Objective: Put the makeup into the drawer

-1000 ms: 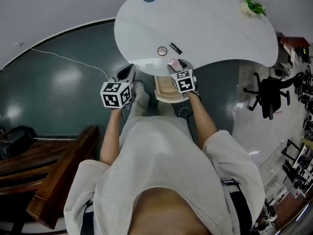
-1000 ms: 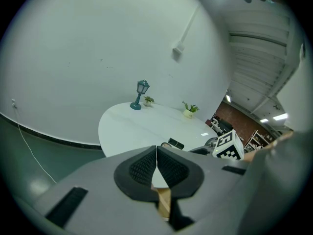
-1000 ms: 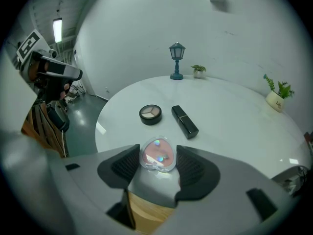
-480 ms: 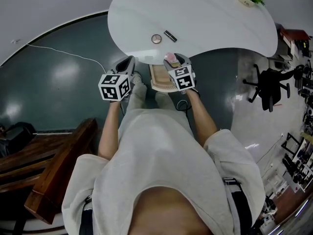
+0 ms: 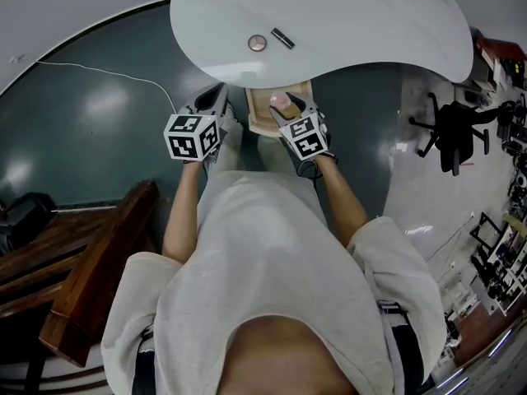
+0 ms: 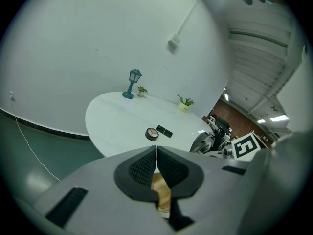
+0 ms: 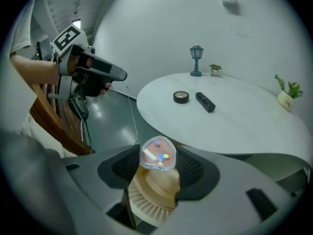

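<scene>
Pink compact clamped in right hand-held gripper, over drawer.

The person wears a loose, off-white short-sleeved shirt, with dark clothing showing at the hips. The left gripper and right gripper are smooth grey shells with black ribbed pads. Each carries a white cube printed with black square markers.

right gripper | pink compact at tips, over open drawer | table: round compact beside black tube
</scene>
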Available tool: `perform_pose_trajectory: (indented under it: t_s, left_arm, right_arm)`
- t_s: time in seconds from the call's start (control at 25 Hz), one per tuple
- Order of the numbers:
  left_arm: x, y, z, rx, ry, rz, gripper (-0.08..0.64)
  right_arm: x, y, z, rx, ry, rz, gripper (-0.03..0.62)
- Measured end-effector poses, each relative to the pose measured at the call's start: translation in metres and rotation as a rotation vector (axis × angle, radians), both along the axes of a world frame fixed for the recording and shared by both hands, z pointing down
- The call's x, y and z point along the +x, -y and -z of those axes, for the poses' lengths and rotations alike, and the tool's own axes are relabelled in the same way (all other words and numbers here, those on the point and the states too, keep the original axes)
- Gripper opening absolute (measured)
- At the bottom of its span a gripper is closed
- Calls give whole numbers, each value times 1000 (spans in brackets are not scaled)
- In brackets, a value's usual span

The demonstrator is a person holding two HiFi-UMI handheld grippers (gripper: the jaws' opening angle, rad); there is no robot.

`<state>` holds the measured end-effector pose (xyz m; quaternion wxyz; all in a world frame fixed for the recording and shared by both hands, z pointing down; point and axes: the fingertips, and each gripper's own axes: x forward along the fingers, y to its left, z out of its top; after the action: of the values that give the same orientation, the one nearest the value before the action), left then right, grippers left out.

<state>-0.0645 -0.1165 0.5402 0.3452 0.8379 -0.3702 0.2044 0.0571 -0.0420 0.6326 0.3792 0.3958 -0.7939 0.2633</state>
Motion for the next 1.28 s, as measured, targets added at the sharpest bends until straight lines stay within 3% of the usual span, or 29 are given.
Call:
perform_pose_trajectory:
  t_s: [0.16,0.44,0.84,1.08,1.28]
  left_arm:
    - [-6,-6,-8,-16,5,11,11]
    - [-17,-8,-18,-43,13,44,11]
    - [-38,-14,-34,-66,7,89,11]
    - [-54,-21,-40,-74,8,118,11]
    - [-59,-30,-53,-101,7,137,11]
  right_arm:
    - [-12,-11,-33,-74,-56,152,229]
    - [-13,-21,-110,-237,-145,321,229]
    - [-27,-30,-184,-275,-355,743,229]
    - [-33,-32,-227,-307,-427,850,229]
    - [-27,-30,-252,-335,-466,822,230]
